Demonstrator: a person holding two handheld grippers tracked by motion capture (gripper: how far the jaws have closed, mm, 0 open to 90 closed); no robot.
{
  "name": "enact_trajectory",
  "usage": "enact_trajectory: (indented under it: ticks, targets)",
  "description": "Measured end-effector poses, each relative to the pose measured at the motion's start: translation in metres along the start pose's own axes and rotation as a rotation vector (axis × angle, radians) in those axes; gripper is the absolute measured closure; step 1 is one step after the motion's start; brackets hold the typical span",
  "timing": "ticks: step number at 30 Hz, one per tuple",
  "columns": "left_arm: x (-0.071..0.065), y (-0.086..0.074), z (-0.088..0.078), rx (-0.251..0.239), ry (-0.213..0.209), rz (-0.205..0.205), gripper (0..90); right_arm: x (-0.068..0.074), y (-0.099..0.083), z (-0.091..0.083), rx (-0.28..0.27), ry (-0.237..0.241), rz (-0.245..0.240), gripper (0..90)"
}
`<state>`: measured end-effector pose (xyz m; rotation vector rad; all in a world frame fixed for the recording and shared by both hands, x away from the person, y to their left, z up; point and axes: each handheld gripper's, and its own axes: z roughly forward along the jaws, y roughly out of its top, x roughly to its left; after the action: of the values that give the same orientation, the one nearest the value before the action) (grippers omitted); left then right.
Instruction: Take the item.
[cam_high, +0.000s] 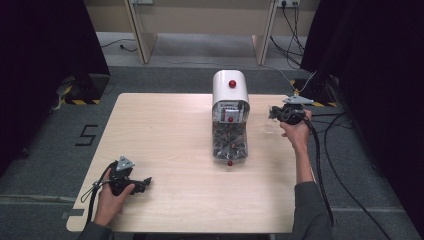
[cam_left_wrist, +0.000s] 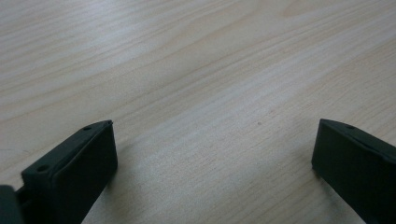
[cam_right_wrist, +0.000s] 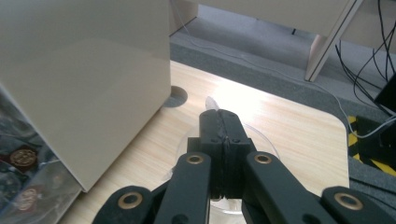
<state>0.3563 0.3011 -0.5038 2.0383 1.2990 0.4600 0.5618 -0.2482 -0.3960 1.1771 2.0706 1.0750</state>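
Closed on a thin clear plastic cup (cam_right_wrist: 254, 140), right hand-held gripper (cam_right_wrist: 219, 116) lowers it beside the white dispenser (cam_high: 230, 117), likely for filling; left hand-held gripper (cam_high: 141, 183) rests open on the tabletop (cam_high: 170, 150), idle.

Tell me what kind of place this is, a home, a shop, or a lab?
Most likely a lab or recording room. A lone wooden table stands on grey carpet with black curtains at both sides, yellow-black hazard tape on the floor, and cables trailing away. A white dispenser machine sits on the table.
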Motion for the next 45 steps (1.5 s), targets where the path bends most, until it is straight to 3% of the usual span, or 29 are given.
enact_trajectory:
  ticks: [11,15,23,38,45]
  targets:
    - [0.0,0.0,0.0,0.0,0.0,0.0,0.0,-0.006,-0.011,0.013,0.039,-0.04,0.001,90.0]
    - [0.0,0.0,0.0,0.001,0.0,0.0,0.0,-0.009,-0.016,0.016,0.047,-0.038,0.025,89.8]
    - [0.0,0.0,0.0,0.0,0.0,0.0,0.0,-0.008,-0.018,0.018,0.038,-0.028,0.028,87.3]
    - [0.0,0.0,0.0,0.0,0.0,0.0,0.0,-0.008,-0.012,0.007,-0.024,-0.002,0.054,73.7]
    - [0.0,0.0,0.0,-0.001,0.0,-0.002,0.0,0.0,-0.012,-0.006,-0.06,0.005,0.059,61.2]
